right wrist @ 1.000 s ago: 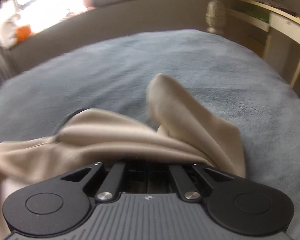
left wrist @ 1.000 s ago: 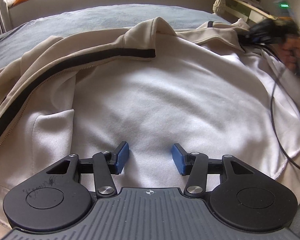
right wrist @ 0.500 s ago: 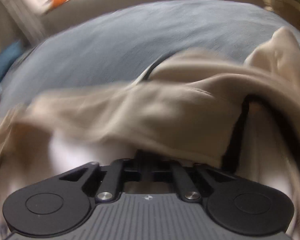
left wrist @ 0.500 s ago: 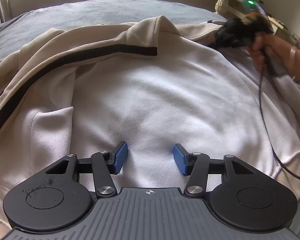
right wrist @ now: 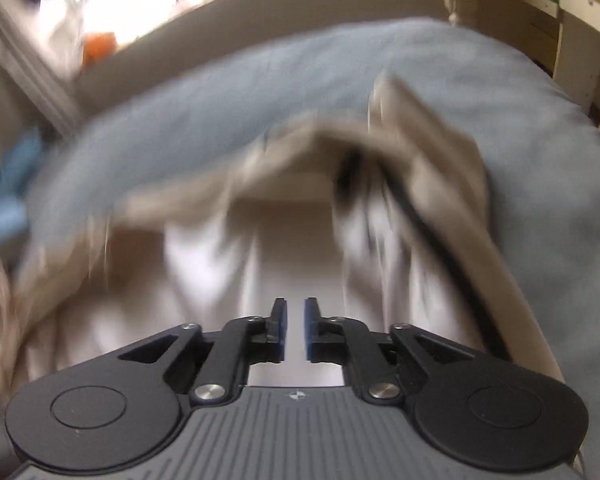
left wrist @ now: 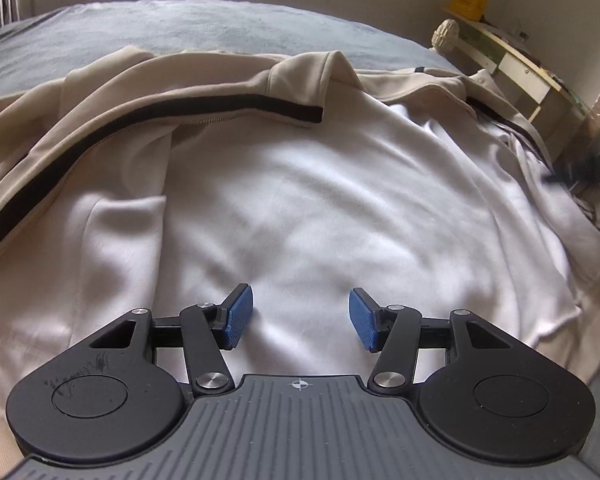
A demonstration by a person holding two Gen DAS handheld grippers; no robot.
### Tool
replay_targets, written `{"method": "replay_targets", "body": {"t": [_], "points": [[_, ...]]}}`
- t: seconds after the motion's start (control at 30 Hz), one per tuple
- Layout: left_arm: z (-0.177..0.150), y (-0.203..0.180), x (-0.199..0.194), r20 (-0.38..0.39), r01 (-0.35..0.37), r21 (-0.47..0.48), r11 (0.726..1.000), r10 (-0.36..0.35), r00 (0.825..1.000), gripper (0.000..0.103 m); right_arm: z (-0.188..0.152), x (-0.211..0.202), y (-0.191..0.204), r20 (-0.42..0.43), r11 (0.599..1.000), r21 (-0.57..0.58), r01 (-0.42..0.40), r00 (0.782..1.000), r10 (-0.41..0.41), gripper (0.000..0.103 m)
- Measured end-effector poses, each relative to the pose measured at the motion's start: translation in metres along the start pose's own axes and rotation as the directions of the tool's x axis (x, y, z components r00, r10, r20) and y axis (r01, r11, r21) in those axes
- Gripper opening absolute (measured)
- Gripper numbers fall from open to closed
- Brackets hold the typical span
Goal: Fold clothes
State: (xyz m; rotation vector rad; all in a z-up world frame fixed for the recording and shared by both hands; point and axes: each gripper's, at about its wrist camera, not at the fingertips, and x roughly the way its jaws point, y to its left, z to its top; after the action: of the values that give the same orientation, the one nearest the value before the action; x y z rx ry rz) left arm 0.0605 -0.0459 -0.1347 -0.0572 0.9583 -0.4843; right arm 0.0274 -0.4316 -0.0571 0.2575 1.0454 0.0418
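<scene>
my left tool (left wrist: 301, 316): pads apart, empty, poised over jacket (left wrist: 300, 200) lining for next fold. my right tool (right wrist: 296, 330): jaws opening, apparently empty; view blurred.

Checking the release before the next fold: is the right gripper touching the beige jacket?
Apart. The right wrist view shows the right gripper with jaws opening, a narrow empty gap between them, above the blurred jacket.

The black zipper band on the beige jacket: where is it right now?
In the left wrist view the black zipper band runs from the left edge up to the jacket's collar, above the white lining.
</scene>
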Motion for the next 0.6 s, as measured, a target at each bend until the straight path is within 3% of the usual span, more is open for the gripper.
{"method": "replay_targets", "body": {"t": [0.07,0.13,0.2,0.27,0.37,0.47,0.53,0.6], "points": [[-0.005,-0.001,-0.005,-0.014,0.000,0.006,1.000,0.000,1.000,0.053,-0.031,0.008,0.008,-0.057,0.999,-0.023,0.042,0.997,-0.043,0.010],[-0.009,0.001,-0.004,-0.016,-0.005,0.016,1.000,0.005,1.000,0.053,-0.046,0.024,-0.001,-0.050,0.978,-0.074,0.194,0.979,-0.198,0.009],[-0.014,0.002,-0.004,-0.018,-0.010,0.026,1.000,0.011,1.000,0.053,-0.053,0.035,-0.024,0.013,0.907,-0.115,0.405,0.914,-0.406,0.000],[-0.019,0.003,-0.004,-0.019,-0.015,0.037,0.999,0.016,1.000,0.053,-0.058,0.041,-0.050,0.040,0.817,-0.105,0.567,0.824,-0.566,0.000],[-0.018,0.006,-0.003,-0.021,-0.010,0.017,1.000,0.010,1.000,0.053,-0.061,0.019,-0.084,-0.001,0.878,0.127,0.461,0.885,-0.465,0.000],[-0.016,0.002,-0.005,-0.046,0.003,0.007,1.000,-0.003,0.999,0.054,-0.071,-0.021,-0.057,0.064,0.910,0.154,0.385,0.915,-0.398,0.003],[-0.020,0.000,-0.007,-0.051,0.010,-0.004,1.000,-0.010,0.999,0.054,-0.075,-0.039,-0.030,0.126,0.969,0.146,0.199,0.968,-0.218,0.004],[-0.026,-0.002,-0.010,-0.053,0.014,-0.014,1.000,-0.014,0.998,0.054,-0.089,-0.044,0.002,0.136,0.996,0.091,0.004,0.991,-0.016,0.010]]}}
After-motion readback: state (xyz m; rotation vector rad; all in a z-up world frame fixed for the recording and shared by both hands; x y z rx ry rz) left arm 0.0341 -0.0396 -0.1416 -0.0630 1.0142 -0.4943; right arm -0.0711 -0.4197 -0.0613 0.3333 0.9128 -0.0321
